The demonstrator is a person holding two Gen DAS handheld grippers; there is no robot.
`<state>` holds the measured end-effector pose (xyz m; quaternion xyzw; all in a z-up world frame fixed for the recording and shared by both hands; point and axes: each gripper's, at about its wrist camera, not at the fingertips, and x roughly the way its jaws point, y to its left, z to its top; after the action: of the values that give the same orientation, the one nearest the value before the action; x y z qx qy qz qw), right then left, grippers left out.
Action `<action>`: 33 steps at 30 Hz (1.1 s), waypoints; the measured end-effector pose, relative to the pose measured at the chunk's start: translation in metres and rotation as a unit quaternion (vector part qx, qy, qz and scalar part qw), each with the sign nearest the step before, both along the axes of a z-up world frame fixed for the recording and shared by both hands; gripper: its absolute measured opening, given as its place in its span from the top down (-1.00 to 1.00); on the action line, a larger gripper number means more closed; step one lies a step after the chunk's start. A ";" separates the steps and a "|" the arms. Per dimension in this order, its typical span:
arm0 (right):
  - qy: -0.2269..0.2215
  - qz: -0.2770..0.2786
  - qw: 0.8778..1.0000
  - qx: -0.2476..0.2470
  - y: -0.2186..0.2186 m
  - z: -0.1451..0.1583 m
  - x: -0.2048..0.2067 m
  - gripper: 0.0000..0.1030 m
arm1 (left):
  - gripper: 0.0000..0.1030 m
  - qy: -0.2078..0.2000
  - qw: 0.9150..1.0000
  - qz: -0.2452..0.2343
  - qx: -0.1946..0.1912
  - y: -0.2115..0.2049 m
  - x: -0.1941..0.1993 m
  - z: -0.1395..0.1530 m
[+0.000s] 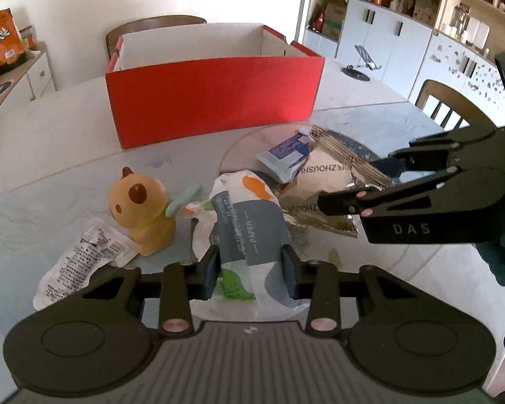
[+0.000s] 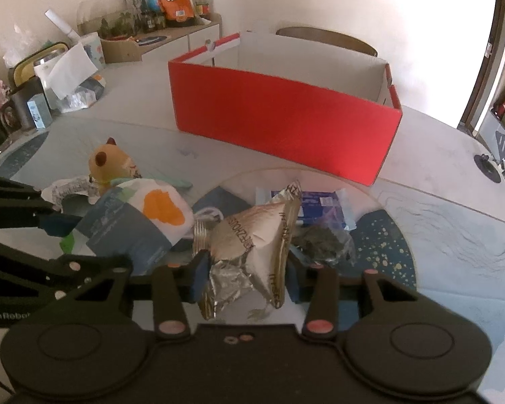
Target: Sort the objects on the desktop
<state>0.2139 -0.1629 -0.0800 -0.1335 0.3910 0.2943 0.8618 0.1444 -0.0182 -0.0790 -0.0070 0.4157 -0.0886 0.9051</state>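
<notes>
- Already gripping with both: left gripper (image 1: 250, 274) pinching the tissue pack (image 1: 249, 232) between its pads, jaws narrowed to the pack's width, pads pressing its sides near the close end.
- Running lengthwise away from the left gripper, tissue pack's long axis pointing up the table toward the red box (image 1: 215, 97), orange-patch end leading, green-print end nearest the wrist.
- Clamping likewise on the right: right gripper (image 2: 247, 277) squeezing the foil snack bag (image 2: 252, 242), jaws part closed on its crumpled lower end, sealed top edge standing up and leaning toward the box (image 2: 286, 128).
- Sitting side by side over the round glass mat (image 2: 387, 235), foil bag (image 1: 323, 185) lying just right of the tissue pack, the two touching or nearly so; hard to tell which.
- Facing the box's long red wall from both wrists, open top beyond it, box well apart from either load; neither arm clearly nearer, judging from these views.
- Calling, most likely, for a lift over that front wall and then a forward carry, each load kept with its length pointing ahead.
- Waiting on the table: plush toy (image 1: 141, 208) just left of the tissue pack, white wrapper (image 1: 80, 262) beside it, blue packet (image 1: 286, 155) behind the foil bag.
- Risking a snag between the two loads if raised together.
</notes>
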 end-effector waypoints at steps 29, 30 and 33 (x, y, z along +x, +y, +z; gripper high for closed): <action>-0.030 -0.014 0.998 0.045 -0.034 0.089 -0.011 0.20 | 0.30 -0.048 0.997 0.009 -0.067 0.009 -0.007 0.095; -0.029 -0.015 0.998 0.049 -0.035 0.093 -0.010 0.20 | 0.30 -0.050 0.996 0.009 -0.068 0.009 -0.005 0.098; -0.024 -0.021 0.998 0.057 -0.036 0.100 -0.007 0.20 | 0.30 -0.058 0.996 0.009 -0.067 0.010 0.000 0.107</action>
<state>0.2068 -0.1986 0.0196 -0.0827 0.3553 0.2944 0.8833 0.1442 -0.0081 0.0283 -0.0657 0.3551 -0.1085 0.9262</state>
